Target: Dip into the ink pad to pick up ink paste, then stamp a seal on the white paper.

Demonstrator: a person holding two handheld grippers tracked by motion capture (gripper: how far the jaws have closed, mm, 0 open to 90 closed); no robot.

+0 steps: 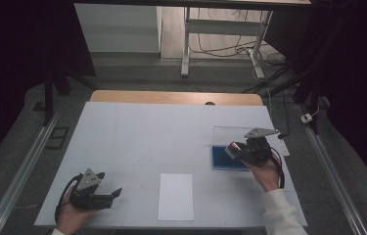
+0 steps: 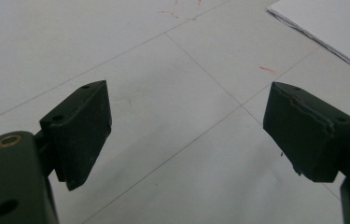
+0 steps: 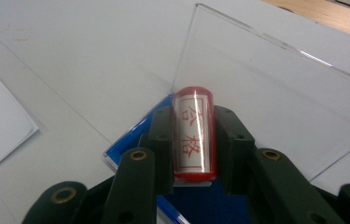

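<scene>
A red-rimmed stamp (image 3: 194, 135) with red characters on a white label sits between the jaws of my right gripper (image 3: 194, 140), which is shut on it. In the high view that right gripper (image 1: 237, 150) hovers over a blue ink pad (image 1: 220, 157) whose clear lid (image 1: 230, 133) stands open behind it. The blue ink pad (image 3: 130, 149) shows just under the stamp, with the clear lid (image 3: 266, 84) rising beyond. My left gripper (image 1: 107, 192) rests low at the near left, open; its black pads (image 2: 81, 130) stand wide apart over bare table. A white paper sheet (image 1: 175, 196) lies at the near centre.
The white table cover (image 1: 137, 132) is marked with faint grid lines and a few red ink smears (image 2: 268, 70). A corner of the paper sheet (image 2: 331, 28) lies just beyond the left gripper. A wooden table edge (image 1: 171, 96) runs along the back; cables lie on the floor behind.
</scene>
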